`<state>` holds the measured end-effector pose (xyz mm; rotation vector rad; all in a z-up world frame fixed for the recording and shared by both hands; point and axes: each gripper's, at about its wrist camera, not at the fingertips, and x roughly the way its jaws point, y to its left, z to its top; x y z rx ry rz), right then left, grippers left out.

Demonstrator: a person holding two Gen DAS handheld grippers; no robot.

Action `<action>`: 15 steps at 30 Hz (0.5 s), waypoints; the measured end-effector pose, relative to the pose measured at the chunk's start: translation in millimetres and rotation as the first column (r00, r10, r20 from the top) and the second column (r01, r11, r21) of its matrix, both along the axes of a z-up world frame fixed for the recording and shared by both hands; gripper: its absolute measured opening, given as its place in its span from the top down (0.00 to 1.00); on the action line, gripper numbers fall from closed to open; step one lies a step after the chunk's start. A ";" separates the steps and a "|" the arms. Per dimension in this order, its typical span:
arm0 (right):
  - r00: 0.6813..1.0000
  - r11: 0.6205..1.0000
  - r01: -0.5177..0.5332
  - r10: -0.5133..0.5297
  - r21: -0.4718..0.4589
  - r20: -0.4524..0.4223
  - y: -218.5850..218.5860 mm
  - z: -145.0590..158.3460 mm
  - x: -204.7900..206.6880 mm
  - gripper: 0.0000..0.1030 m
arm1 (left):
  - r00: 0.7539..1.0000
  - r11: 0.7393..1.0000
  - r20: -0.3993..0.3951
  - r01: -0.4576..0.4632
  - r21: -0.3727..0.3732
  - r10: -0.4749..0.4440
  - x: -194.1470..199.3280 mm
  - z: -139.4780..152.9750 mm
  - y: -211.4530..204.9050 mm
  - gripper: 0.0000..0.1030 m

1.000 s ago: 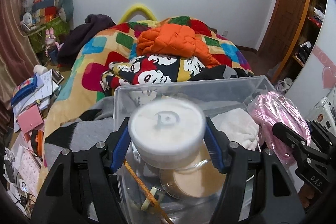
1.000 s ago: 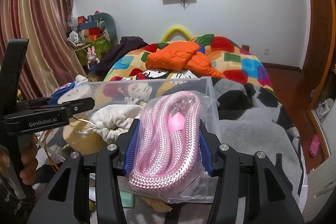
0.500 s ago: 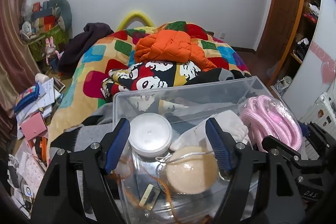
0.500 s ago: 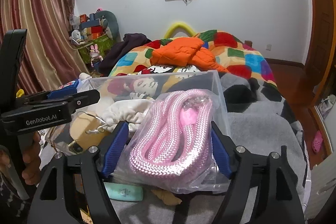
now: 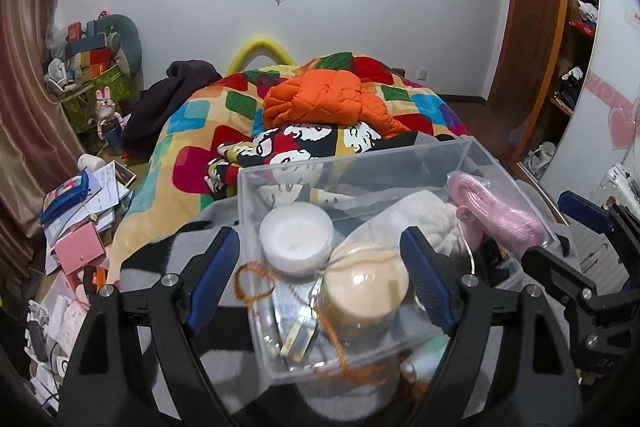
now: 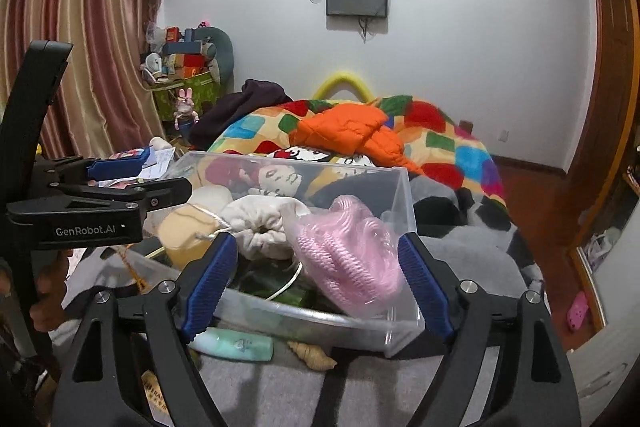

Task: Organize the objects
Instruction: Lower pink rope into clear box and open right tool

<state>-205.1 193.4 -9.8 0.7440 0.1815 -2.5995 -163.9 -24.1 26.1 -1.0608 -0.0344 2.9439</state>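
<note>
A clear plastic bin [image 5: 352,155] [image 6: 288,161] sits on the grey blanket at the foot of the bed. Inside it lie a white round jar [image 5: 296,239], a beige round pad [image 5: 366,279] [image 6: 184,231], a white cloth bundle [image 5: 424,223] [image 6: 260,223] and a bagged pink rope [image 5: 496,207] [image 6: 348,255]. My left gripper [image 5: 320,241] [image 6: 140,183] hovers over the bin's near side, its jaws opening, the pads clear of the jar. My right gripper [image 6: 316,241] [image 5: 580,223] hangs above the rope bag, its jaws also opening and touching nothing.
An orange cord [image 5: 256,279] trails over the bin's near wall. A mint-green bottle [image 6: 236,345] and a seashell [image 6: 312,355] lie on the blanket in front of the bin. Behind are the patchwork quilt and an orange jacket [image 5: 328,99]. Papers and a pink box [image 5: 78,251] litter the floor at left.
The left jaws let go of the white jar, which now rests in the bin. The right jaws released the pink rope bag into the bin. Both grippers widened and drew back.
</note>
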 end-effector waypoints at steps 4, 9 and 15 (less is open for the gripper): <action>1.000 1.000 -0.009 0.009 0.011 -0.004 1.4 0.2 10.2 0.22 | 1.000 1.000 -0.019 0.006 -0.011 -0.006 19.7 4.0 -3.2 0.20; 1.000 1.000 -0.001 0.001 0.029 0.004 5.8 -4.3 18.5 0.22 | 0.999 0.999 -0.049 0.003 -0.032 -0.004 45.8 8.9 -6.6 0.12; 0.999 0.999 0.025 -0.026 0.035 0.038 17.9 -13.6 25.7 0.22 | 1.000 0.997 -0.025 -0.010 -0.073 0.009 66.0 -0.5 -13.6 0.11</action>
